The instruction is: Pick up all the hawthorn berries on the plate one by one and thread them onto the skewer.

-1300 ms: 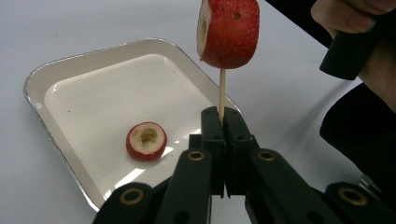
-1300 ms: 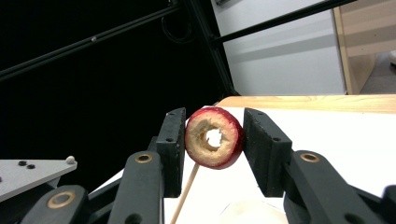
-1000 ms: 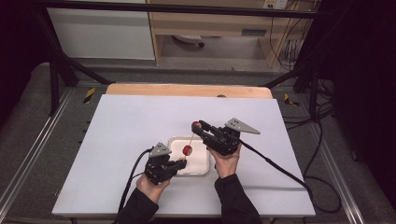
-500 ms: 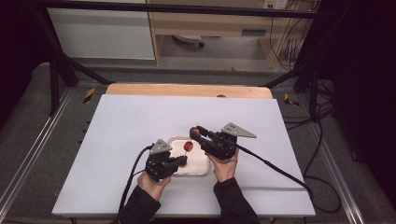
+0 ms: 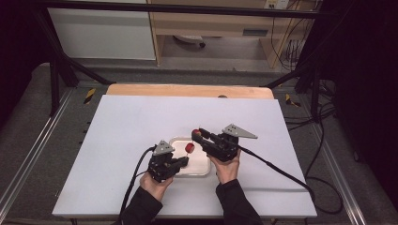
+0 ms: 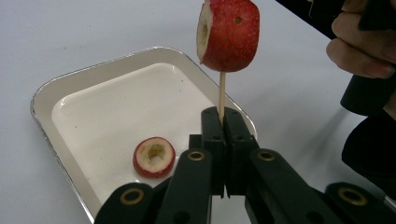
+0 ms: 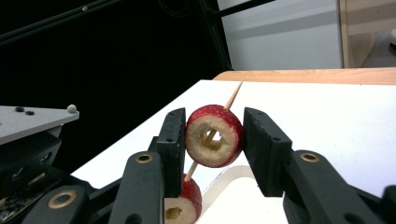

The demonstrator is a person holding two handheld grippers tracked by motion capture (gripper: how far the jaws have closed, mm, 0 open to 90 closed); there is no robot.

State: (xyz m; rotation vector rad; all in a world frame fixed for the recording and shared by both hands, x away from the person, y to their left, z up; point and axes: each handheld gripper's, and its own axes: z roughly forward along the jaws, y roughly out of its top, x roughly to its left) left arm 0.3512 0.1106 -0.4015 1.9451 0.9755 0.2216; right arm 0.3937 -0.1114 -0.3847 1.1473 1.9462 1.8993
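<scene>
Both forearms come in from the table's near edge, hands side by side at the white tray (image 5: 174, 141). The left gripper (image 6: 223, 122) is clamped on a wooden skewer (image 6: 222, 93) standing upright with a cored red fruit piece (image 6: 229, 35) on it. The right gripper (image 7: 214, 135) pinches a second fruit ring (image 7: 215, 136) with the skewer tip through its hole, above the tray. The left gripper view also shows a loose ring (image 6: 154, 157) lying in the tray.

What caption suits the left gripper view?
Left gripper clamps a skewer bearing a hollowed fruit piece above a tray.
</scene>
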